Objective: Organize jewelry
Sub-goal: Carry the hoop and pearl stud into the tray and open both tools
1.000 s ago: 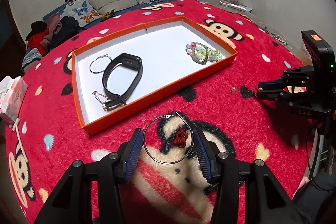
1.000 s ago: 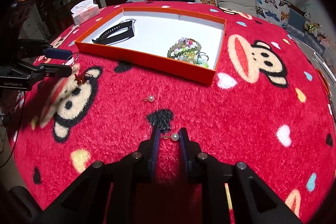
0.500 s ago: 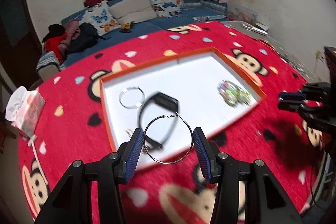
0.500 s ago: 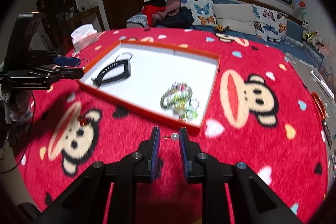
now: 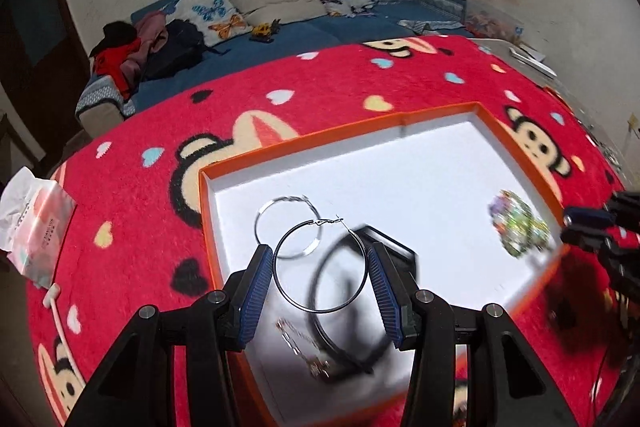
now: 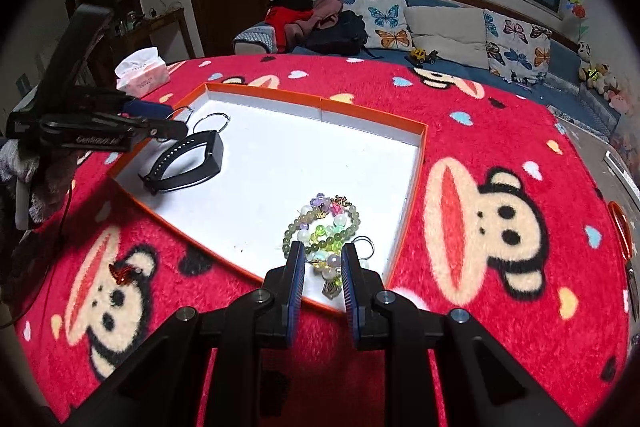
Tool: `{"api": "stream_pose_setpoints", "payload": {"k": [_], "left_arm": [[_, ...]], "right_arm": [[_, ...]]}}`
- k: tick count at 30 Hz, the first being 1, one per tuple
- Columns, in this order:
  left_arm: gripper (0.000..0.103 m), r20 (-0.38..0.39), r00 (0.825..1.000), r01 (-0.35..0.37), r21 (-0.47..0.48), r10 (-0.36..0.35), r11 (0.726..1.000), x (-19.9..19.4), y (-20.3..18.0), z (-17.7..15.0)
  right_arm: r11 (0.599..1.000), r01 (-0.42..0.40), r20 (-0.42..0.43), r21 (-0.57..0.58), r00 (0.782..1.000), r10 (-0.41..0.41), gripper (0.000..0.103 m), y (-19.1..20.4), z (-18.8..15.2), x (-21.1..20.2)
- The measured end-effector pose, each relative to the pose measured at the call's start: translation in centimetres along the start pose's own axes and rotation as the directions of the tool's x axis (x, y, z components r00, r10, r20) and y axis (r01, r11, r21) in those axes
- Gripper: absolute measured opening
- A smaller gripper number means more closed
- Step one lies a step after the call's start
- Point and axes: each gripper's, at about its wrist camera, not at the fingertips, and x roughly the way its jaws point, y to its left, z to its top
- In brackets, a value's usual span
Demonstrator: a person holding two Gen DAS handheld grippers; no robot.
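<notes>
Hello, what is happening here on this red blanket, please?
A person is sorting jewelry into an orange tray with two handheld tongs. The left tongs hold a large hoop earring above the tray, over the black wristband and a second hoop. The right tongs grip a small pearl stud near the bead bracelets. A red charm remains outside.

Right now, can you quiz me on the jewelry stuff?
1. True or false: the left claw grips a hoop above the tray.
2. What does the right claw pinch? A) stud B) band C) tissue
3. Fill in: the red charm lies outside the tray, on the ____.

Key: 1 true; 2 A; 3 blanket.
</notes>
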Motion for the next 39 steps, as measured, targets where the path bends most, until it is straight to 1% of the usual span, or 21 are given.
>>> {"api": "stream_pose_setpoints", "payload": {"k": [2, 5, 7, 13, 16, 20, 23, 30, 36, 39], "left_arm": [[0.052, -0.013, 1.0, -0.005, -0.021, 0.004, 1.0, 1.1, 0.7, 0.7], [0.052, -0.027, 1.0, 0.011, -0.043, -0.013, 0.999, 2.4, 1.5, 1.5], [0.052, -0.033, 0.999, 0.021, -0.046, -0.023, 0.999, 3.0, 1.7, 1.8], [0.053, -0.03, 0.999, 0.014, -0.047, -0.016, 0.999, 3.6, 1.7, 2.3], [0.053, -0.021, 1.0, 0.009, -0.029, -0.009, 1.0, 3.3, 1.1, 2.6], [0.052, 0.002, 1.0, 0.022, 0.003, -0.022, 1.0, 2.8, -0.3, 3.6], [0.052, 0.004, 0.999, 0.034, 0.014, -0.034, 0.999, 3.1, -1.2, 4.6], [0.053, -0.033, 0.998, 0.059, 0.01, -0.058, 0.998, 6.4, -2.4, 6.8], [0.054, -0.064, 0.996, 0.069, 0.004, -0.069, 0.998, 7.9, -2.6, 7.0], [0.059, -0.069, 0.995, 0.066, 0.004, -0.065, 0.998, 8.1, -2.7, 6.8]], "right_arm": [[1.0, 0.001, -0.004, -0.001, 1.0, -0.001, 0.021, 0.0, 0.0, 0.3], [1.0, 0.002, -0.012, -0.005, 1.0, -0.002, 0.021, 0.0, -0.1, 0.6], [1.0, 0.007, -0.015, -0.007, 1.0, -0.007, 0.021, -0.1, -0.1, 0.7], [1.0, 0.008, -0.014, -0.001, 1.0, -0.008, 0.021, -0.2, 0.0, 0.8], [1.0, 0.007, -0.014, -0.001, 1.0, -0.007, 0.021, -0.2, 0.1, 0.9], [1.0, 0.007, -0.011, -0.004, 1.0, -0.007, 0.021, -0.1, 0.2, 1.0], [1.0, 0.007, -0.011, -0.003, 1.0, -0.007, 0.021, -0.1, 0.2, 1.0], [1.0, 0.001, -0.022, 0.002, 1.0, -0.001, 0.021, -0.3, 0.3, 1.6], [1.0, -0.012, -0.027, 0.012, 1.0, 0.012, 0.021, -0.5, 0.3, 1.8], [1.0, -0.018, -0.024, 0.02, 1.0, 0.018, 0.021, -0.5, 0.4, 1.9]]}}
